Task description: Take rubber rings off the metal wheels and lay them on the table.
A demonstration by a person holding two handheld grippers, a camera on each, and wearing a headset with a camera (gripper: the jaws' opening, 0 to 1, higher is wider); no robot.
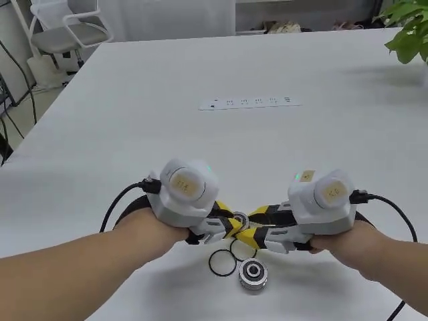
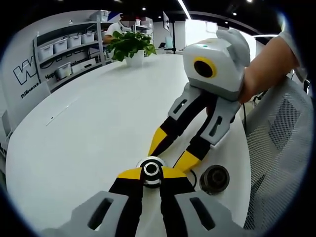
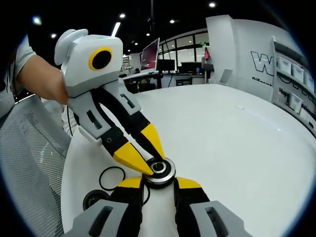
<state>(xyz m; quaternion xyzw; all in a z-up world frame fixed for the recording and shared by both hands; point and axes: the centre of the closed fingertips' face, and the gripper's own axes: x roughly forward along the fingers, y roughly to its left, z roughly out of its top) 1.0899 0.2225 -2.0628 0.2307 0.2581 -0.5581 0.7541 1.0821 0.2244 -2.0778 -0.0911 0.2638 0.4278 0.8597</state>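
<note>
Head view, left to right: the left gripper (image 1: 226, 227) reaches in from the left, the held wheel (image 1: 239, 219) sits at the centre just above the table (image 1: 200, 147), and the right gripper (image 1: 257, 235) meets it from the right.

Left gripper view: the left claw is pinched on this wheel, one yellow tip on each side.

Right gripper view: the right claw is likewise pressed against opposite sides of the same wheel. A dark rubber ring (image 3: 172, 174) appears to sit around its rim, so this ring is judged not yet off.

Below the claws, a loose ring (image 1: 221, 262) lies flat on the table. Just to its right stands a bare wheel (image 1: 253, 274).

Hazards:
- Both claws bear on one small round part. An uneven pull may twist the wheel out of one grip and drop it onto the bare wheel.
- A tip that bites metal rather than rubber is likely to slip without peeling the ring.
- A ring released under stretch may spring away across the table.
</note>
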